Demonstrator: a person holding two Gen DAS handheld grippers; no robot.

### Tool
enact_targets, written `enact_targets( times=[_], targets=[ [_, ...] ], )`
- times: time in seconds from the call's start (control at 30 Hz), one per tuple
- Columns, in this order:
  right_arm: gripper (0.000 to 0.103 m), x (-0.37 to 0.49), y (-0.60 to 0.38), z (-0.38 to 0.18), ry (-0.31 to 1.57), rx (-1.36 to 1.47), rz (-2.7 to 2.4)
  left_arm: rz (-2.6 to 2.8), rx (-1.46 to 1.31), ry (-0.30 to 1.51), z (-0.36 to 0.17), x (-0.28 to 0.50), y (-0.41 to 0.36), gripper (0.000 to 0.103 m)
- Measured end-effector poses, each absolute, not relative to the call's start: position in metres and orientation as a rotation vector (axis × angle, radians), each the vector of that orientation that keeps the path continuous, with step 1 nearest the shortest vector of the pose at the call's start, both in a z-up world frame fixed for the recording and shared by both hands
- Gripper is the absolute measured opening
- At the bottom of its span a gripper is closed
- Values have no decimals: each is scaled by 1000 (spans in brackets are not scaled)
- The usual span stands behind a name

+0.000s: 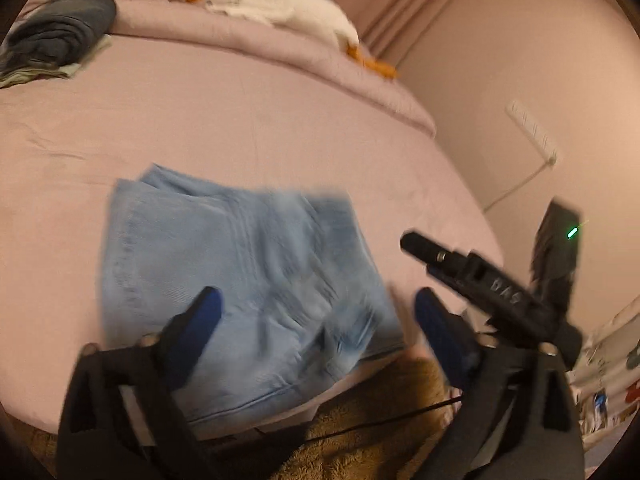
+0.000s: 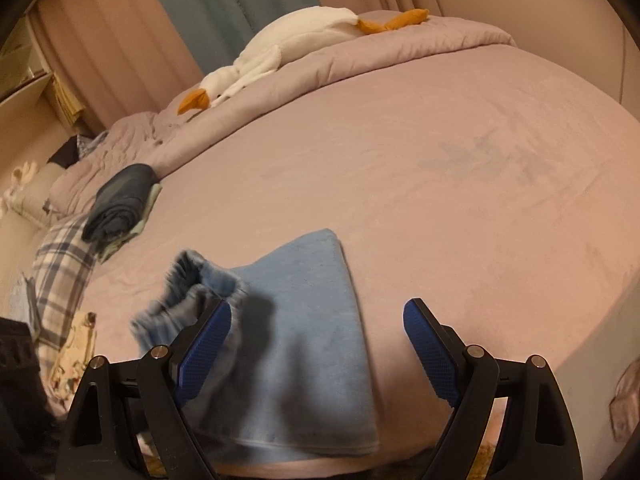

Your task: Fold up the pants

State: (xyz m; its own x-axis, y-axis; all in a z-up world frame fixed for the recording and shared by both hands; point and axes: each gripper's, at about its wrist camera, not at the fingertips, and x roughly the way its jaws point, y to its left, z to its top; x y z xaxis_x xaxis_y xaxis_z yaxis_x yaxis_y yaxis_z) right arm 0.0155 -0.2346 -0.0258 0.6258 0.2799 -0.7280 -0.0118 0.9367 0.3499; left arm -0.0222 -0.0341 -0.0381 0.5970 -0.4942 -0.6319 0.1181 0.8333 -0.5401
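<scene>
Folded light-blue pants (image 1: 248,280) loose near bed (image 1: 240,120) edge, left gripper (image 1: 316,312) and right gripper (image 2: 318,332) both spread apart, empty; elastic waistband (image 2: 192,280) springing up, likely unfolding or sliding off.

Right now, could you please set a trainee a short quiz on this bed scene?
1. True or false: the left gripper is clamped on the blue pants.
2. What lies on the rolled-back duvet? A) a plush goose B) a laptop C) a shoe
3. Fill in: the dark folded clothes sit on the ____.

Key: 1 false, both it and the right gripper are open and empty; 2 A, the plush goose; 3 bed.
</scene>
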Motion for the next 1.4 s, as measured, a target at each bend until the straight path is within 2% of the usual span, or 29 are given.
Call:
enact_targets(
  times=[0.1,0.3,0.33,0.37,0.4,0.47,0.57,0.67,0.8,0.83,0.87,0.93,0.97,1.03,1.2,1.23,1.27,1.33,1.37,1.4],
  targets=[
    [88,13,-229,-22,871,335,218,-269,-475,832,-35,-30,-8,102],
    [85,14,-193,-31,904,308,365,-30,-463,892,-64,-43,34,101],
    [73,16,-186,-36,915,298,378,-20,-459,899,-67,-44,35,101],
    [53,22,-179,-46,957,295,382,-14,-452,903,-69,-43,34,101],
    [41,26,-174,-54,994,295,377,-9,-438,906,-70,-45,32,101],
    [31,27,-171,-62,1010,254,313,-2,-414,902,-69,-48,34,101],
    [28,10,-178,-44,937,272,362,1,-394,892,-71,-44,33,101],
    [28,-5,-189,-36,925,270,391,4,-401,898,-76,-44,35,101],
    [28,5,-194,-73,1038,263,303,11,-397,913,-81,-43,39,101],
    [33,7,-196,-77,1044,273,293,16,-392,917,-82,-43,40,101],
    [51,5,-197,-75,1039,264,283,20,-388,919,-82,-43,41,101],
    [73,4,-197,-64,1007,202,252,25,-391,919,-84,-43,44,101],
    [77,5,-196,-61,993,188,253,26,-396,919,-84,-42,45,101],
    [77,12,-195,-59,998,206,285,24,-412,920,-85,-41,49,101],
    [79,47,-172,-97,1103,226,401,18,-429,923,-85,-41,54,101],
    [77,44,-170,-96,1073,215,408,18,-429,922,-85,-40,54,101],
    [63,43,-167,-94,1058,215,421,17,-431,921,-85,-39,55,101],
    [42,44,-170,-88,1052,290,471,12,-442,925,-84,-35,55,101],
    [34,44,-173,-83,1049,311,483,9,-445,927,-84,-34,55,101],
    [31,45,-179,-76,1044,339,490,3,-447,927,-82,-31,54,101]
  ],
)
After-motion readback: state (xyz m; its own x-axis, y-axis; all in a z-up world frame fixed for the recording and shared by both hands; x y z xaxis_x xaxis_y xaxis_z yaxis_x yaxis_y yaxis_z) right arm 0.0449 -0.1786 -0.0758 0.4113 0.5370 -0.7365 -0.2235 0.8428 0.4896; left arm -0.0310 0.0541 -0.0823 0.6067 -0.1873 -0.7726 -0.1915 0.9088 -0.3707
